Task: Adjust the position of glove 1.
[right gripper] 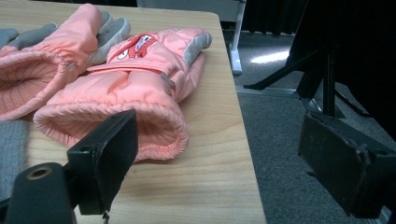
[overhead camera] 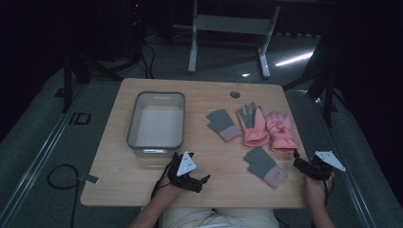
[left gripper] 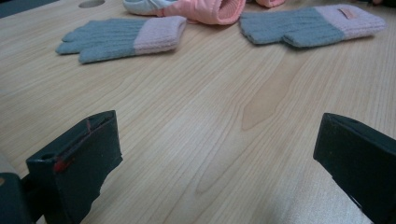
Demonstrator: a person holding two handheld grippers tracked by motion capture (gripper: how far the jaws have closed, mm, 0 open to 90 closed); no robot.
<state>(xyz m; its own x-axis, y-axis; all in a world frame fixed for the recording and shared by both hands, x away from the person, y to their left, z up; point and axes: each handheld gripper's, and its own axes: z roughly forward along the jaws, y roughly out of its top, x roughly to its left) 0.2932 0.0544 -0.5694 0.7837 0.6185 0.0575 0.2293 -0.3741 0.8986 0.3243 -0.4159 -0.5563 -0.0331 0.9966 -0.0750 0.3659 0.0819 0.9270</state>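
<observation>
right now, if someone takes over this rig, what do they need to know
Left gripper: open, holds nothing, low over bare table in front of the bin.
Right gripper: open, holds nothing, at the cuff of the right-hand pink glove.
Gloves: two pink ones side by side, the other pink glove to its left; one grey glove further left, another grey glove nearer the person.
Done: nothing picked up; the bin looks empty.
Left: probably all four gloves to handle.

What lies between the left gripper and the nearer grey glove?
Only bare wood of the table, as the left gripper view shows: the left gripper has open jaws, and the nearer grey glove lies beyond them.
</observation>
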